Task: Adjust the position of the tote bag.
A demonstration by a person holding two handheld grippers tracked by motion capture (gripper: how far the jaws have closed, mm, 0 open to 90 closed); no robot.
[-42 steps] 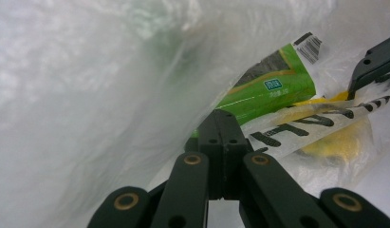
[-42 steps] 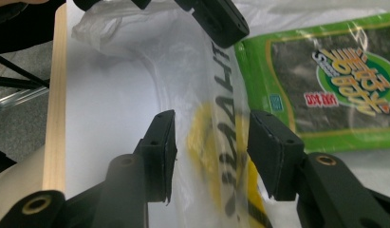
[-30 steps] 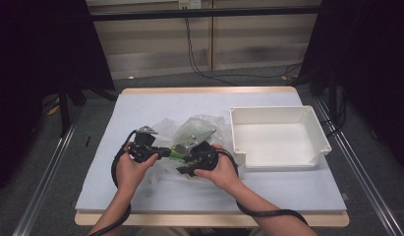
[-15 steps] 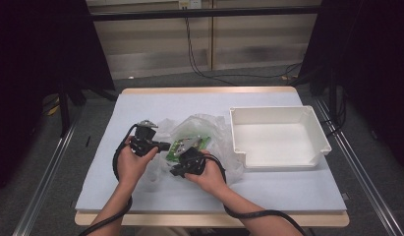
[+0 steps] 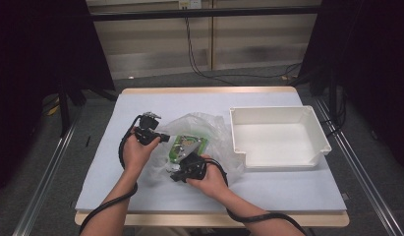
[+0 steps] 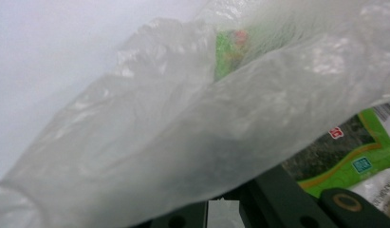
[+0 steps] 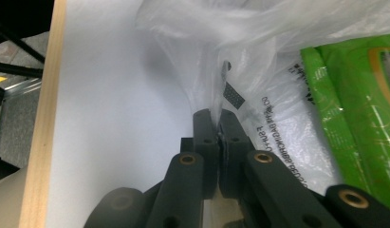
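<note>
A crumpled clear plastic bag (image 5: pixel 215 132) lies mid-table with a green packet (image 5: pixel 189 145) inside it. My left gripper (image 5: pixel 164 138) is at the bag's left edge. In the left gripper view the bag (image 6: pixel 183 142) drapes over the jaw tips and hides them, and the green packet (image 6: pixel 344 156) shows behind the film. My right gripper (image 5: pixel 174 174) is at the bag's near edge. Its jaws have just closed and now pinch a fold of film, as the right gripper (image 7: pixel 214 118) view shows, with the bag (image 7: pixel 259 28) and green packet (image 7: pixel 354 109) beyond.
An empty white tray (image 5: pixel 280 110) stands to the right of the bag. A pale blue cover (image 5: pixel 288 191) lies over the table, whose wooden edge (image 7: pixel 45 118) runs close to the left of the right gripper's jaws. Cables trail from both grippers toward the person.
The right hand has moved left and nearer to the front edge, onto the bag's near edge. The left hand has shifted a little farther from the person along the bag's left side.
</note>
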